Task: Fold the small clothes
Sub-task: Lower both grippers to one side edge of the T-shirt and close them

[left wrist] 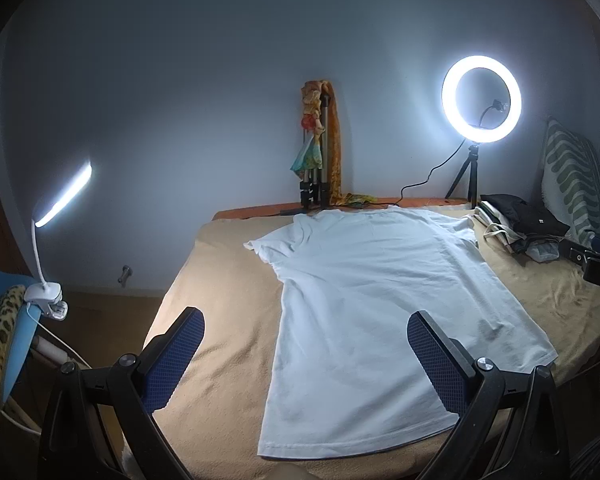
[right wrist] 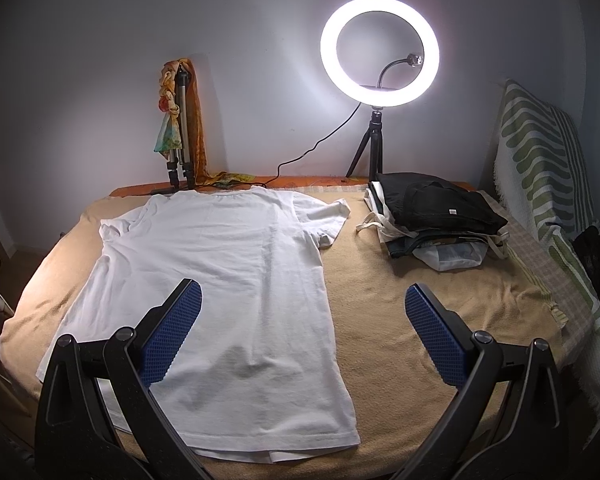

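A white T-shirt [left wrist: 364, 304] lies spread flat on the beige cloth-covered table [left wrist: 220, 320], collar toward the far wall and hem toward me. My left gripper [left wrist: 306, 332] hovers open above the shirt's lower left part, holding nothing. In the right wrist view the same T-shirt [right wrist: 228, 272] lies left of centre, and my right gripper [right wrist: 302, 304] stands open over its lower right edge, with nothing between its blue pads [right wrist: 432, 344].
A pile of folded dark and light clothes [right wrist: 436, 216] sits at the back right. A lit ring light [right wrist: 380, 52] on a small tripod and a folded tripod with a scarf [right wrist: 180, 120] stand by the wall. A clip lamp [left wrist: 60, 200] shines at left. A striped cushion [right wrist: 540, 168] leans at right.
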Tool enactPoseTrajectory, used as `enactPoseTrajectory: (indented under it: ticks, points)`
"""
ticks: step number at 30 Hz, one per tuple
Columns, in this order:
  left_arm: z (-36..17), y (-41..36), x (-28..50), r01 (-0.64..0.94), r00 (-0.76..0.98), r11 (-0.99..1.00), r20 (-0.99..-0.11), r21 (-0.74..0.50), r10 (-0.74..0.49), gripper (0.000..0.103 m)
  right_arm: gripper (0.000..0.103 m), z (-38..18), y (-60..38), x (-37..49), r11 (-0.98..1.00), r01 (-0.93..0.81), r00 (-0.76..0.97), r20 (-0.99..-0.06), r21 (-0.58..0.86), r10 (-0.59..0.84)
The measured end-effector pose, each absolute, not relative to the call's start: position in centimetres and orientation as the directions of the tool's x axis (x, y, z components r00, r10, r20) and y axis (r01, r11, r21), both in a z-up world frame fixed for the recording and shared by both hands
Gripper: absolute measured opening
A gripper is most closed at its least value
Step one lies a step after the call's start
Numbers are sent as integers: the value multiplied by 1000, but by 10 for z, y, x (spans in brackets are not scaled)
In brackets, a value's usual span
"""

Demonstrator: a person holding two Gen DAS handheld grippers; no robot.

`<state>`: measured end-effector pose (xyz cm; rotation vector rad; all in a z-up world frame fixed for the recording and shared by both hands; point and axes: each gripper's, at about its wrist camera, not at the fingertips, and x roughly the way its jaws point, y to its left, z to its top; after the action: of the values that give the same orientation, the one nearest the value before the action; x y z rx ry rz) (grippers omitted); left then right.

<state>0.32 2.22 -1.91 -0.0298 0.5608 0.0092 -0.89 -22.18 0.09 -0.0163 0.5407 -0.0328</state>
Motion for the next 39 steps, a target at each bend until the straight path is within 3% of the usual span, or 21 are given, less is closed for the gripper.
enactPoseTrajectory:
  ticks: [7,13,16,18,23,28,32,37,39]
  points:
    - [-38,46,1,-72,830,991,-557,-109,-1,95,103,6,-211,9,999,-37,851,-525,-9,26]
    - [-73,76,-5,-166,748,966,-664,-197,-7,82,103,24,-183,35,986,-166,834,-532,12,147]
    - [-92,83,-7,-197,694,960,-720,-199,-7,73,91,35,-155,54,967,-254,806,-548,18,222]
    - [-106,85,-7,-213,670,952,-742,-219,-21,67,90,42,-134,68,952,-304,788,-556,23,265]
    - [-130,89,-2,-231,643,934,-763,-274,-65,61,77,55,-91,102,908,-407,715,-586,94,382]
    - [-152,91,11,-239,624,916,-774,-321,-108,57,75,62,-40,138,867,-481,655,-603,134,456]
    - [-164,97,13,-270,612,879,-775,-394,-159,53,68,51,3,179,842,-504,585,-642,191,496]
    - [-173,93,17,-263,607,881,-778,-394,-166,43,68,15,65,233,832,-512,506,-708,214,493]
    - [-174,92,19,-263,607,886,-779,-382,-156,31,68,-4,88,252,834,-511,480,-735,209,478]
